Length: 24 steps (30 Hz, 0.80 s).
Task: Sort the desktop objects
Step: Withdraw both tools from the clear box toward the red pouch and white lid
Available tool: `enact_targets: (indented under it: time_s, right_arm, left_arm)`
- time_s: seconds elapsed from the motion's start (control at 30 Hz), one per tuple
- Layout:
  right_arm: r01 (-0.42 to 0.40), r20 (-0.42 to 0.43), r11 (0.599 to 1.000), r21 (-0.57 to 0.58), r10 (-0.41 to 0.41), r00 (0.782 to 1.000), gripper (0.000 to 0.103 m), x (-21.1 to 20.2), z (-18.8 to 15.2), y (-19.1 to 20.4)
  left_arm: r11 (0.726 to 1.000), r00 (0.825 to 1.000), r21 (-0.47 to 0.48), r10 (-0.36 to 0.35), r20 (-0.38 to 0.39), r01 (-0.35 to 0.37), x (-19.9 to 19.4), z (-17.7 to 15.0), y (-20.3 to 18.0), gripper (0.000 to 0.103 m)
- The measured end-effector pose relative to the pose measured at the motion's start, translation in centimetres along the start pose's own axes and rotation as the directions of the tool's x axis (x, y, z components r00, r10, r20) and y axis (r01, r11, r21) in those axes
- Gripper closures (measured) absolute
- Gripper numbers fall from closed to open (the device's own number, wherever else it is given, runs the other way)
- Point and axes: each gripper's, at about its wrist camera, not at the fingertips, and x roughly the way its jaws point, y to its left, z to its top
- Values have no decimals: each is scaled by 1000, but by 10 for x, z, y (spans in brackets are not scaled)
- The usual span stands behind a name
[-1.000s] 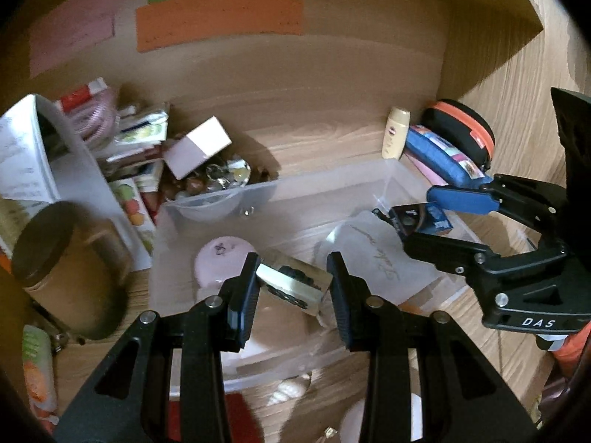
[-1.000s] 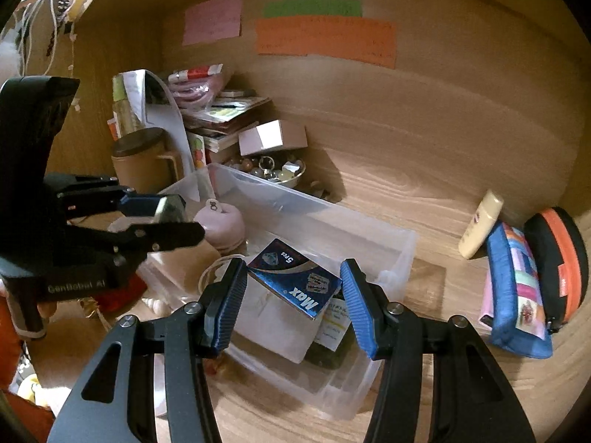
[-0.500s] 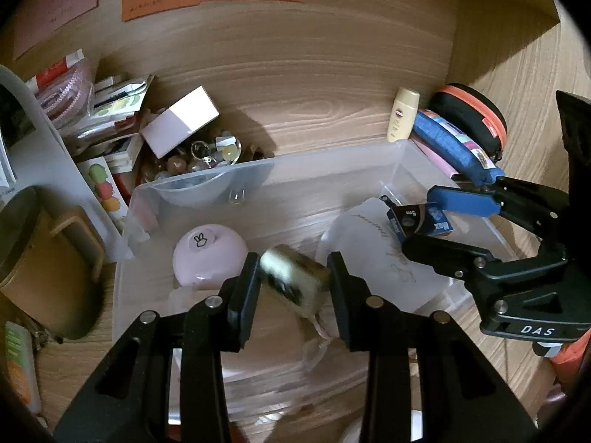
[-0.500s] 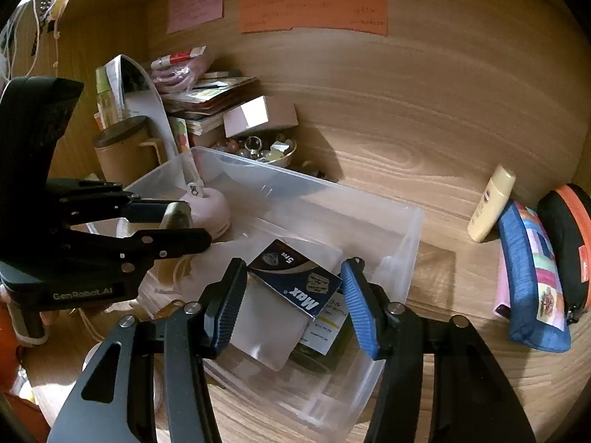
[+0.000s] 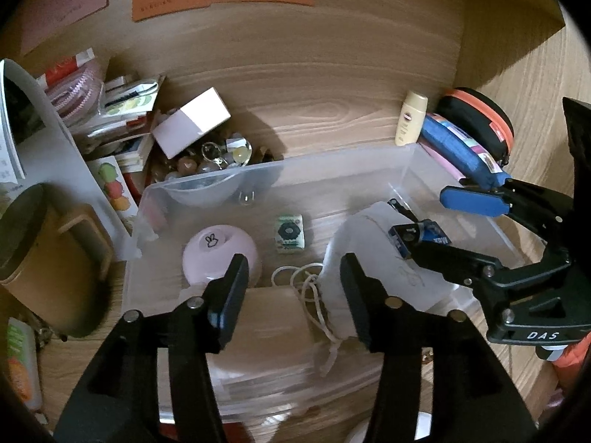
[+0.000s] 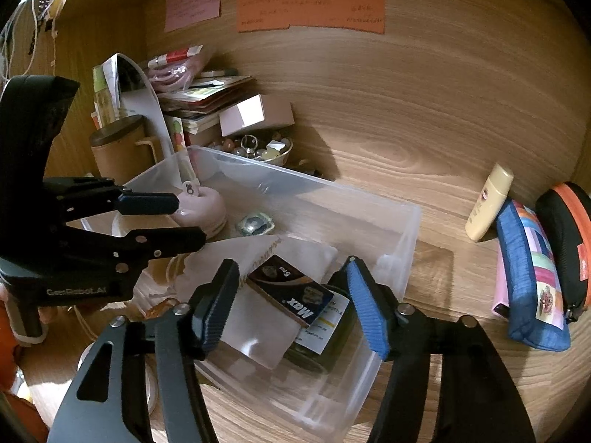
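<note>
Left gripper (image 5: 291, 280) hangs wide and empty above the clear bin (image 5: 332, 158); the small green packet (image 5: 290, 232) lies at its 12 o'clock. Right gripper (image 6: 291, 306) looks spread around the blue box (image 6: 291, 297), which might tip off the pouch (image 6: 258, 332) beneath.

In my bin (image 5: 343, 162) the small packet (image 5: 290, 232) sits between dome (image 5: 218, 251) and pouch (image 5: 373, 243), lotion bottle (image 5: 410, 118) behind.

A small silvery green-labelled packet (image 5: 290, 233) lies flat in the clear plastic bin (image 5: 332, 162); a dark-blue "Max" box (image 6: 291, 295) lies tilted there.
</note>
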Motion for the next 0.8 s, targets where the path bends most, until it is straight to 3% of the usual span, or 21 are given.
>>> enact_targets:
  time_s: [0.17, 0.23, 0.3, 0.5, 0.8]
  right_arm:
    - [13, 19, 1000, 0, -13, 1000, 33, -5, 2, 0]
    - [16, 20, 1000, 0, -16, 1000, 31, -6, 3, 1]
    - [24, 25, 1000, 0, -24, 999, 23, -9, 4, 1]
    - [51, 62, 999, -13, -50, 997, 22, -26, 9, 6]
    - [61, 91, 998, 22, -63, 994, 21, -56, 11, 12]
  left_arm:
    - [1000, 999, 0, 27, 23, -27, -10, 0, 0, 40]
    - [999, 999, -1, 35, 29, -35, -14, 0, 0, 28]
    - [999, 998, -8, 48, 45, -47, -22, -1, 0, 23]
    - [996, 993, -13, 90, 80, -89, -44, -4, 1, 13]
    - [993, 982, -18, 120, 146, -118, -82, -13, 4, 8]
